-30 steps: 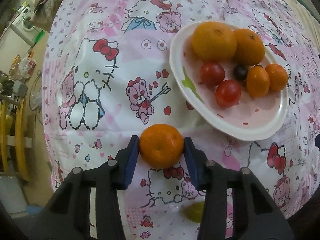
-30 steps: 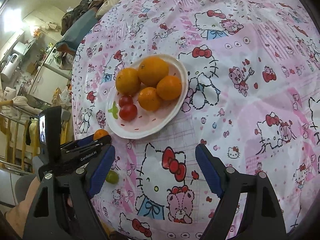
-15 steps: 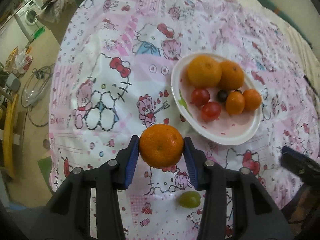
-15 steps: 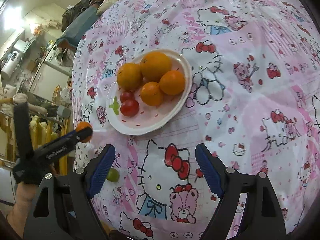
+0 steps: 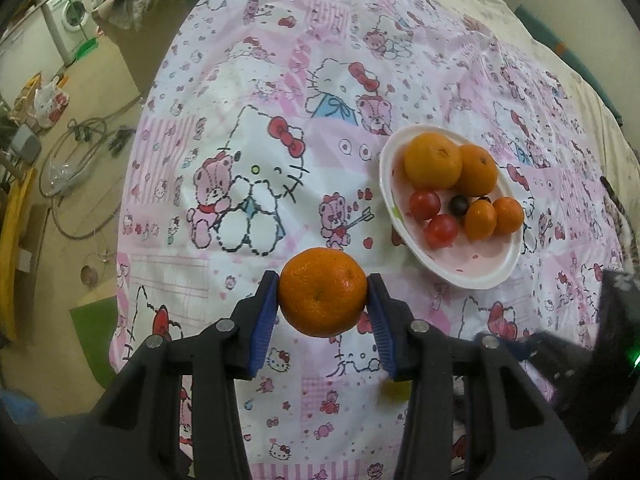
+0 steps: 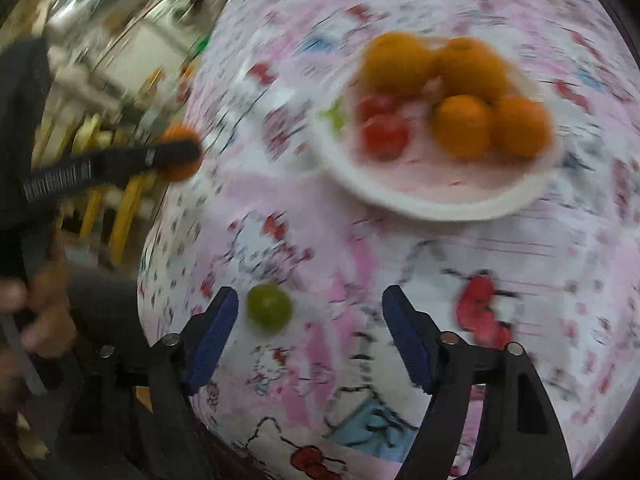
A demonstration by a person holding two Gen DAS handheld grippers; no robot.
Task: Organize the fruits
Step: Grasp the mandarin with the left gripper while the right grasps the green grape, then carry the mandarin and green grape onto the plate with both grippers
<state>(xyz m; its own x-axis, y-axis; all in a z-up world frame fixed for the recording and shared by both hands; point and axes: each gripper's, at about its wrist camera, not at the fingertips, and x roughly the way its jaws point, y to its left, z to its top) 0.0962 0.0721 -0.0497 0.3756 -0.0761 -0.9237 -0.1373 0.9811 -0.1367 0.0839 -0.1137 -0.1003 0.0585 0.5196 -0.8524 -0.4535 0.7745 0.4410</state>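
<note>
- Left gripper (image 5: 323, 306), black frame with blue pads: clamped narrowly on a round orange mandarin (image 5: 323, 293), which is gripped on both sides and carried clear of the cloth.
- Right gripper (image 6: 310, 334), same make: jaws have just been closing but are seen well apart; nothing is pressed by the pads.
- Small round green fruit (image 6: 269, 308): lying on the cloth between the right gripper's fingertips, close to its left pad, apparently untouched.
- White oval plate (image 5: 486, 276): resting on the cloth ahead and to the right of the left gripper; ahead of the right gripper as well.
- Plate contents: two large oranges (image 5: 433, 161) at the far side, two smaller oranges (image 5: 480, 219), two red tomatoes (image 5: 425, 205) and one dark round berry (image 5: 458, 205) among them.
- Pink-and-white cartoon-print tablecloth (image 5: 256, 128): spread under everything.
- Right-wrist view: heavily blurred; a hand (image 6: 42, 320) gripping the left tool is made out at its left edge.
</note>
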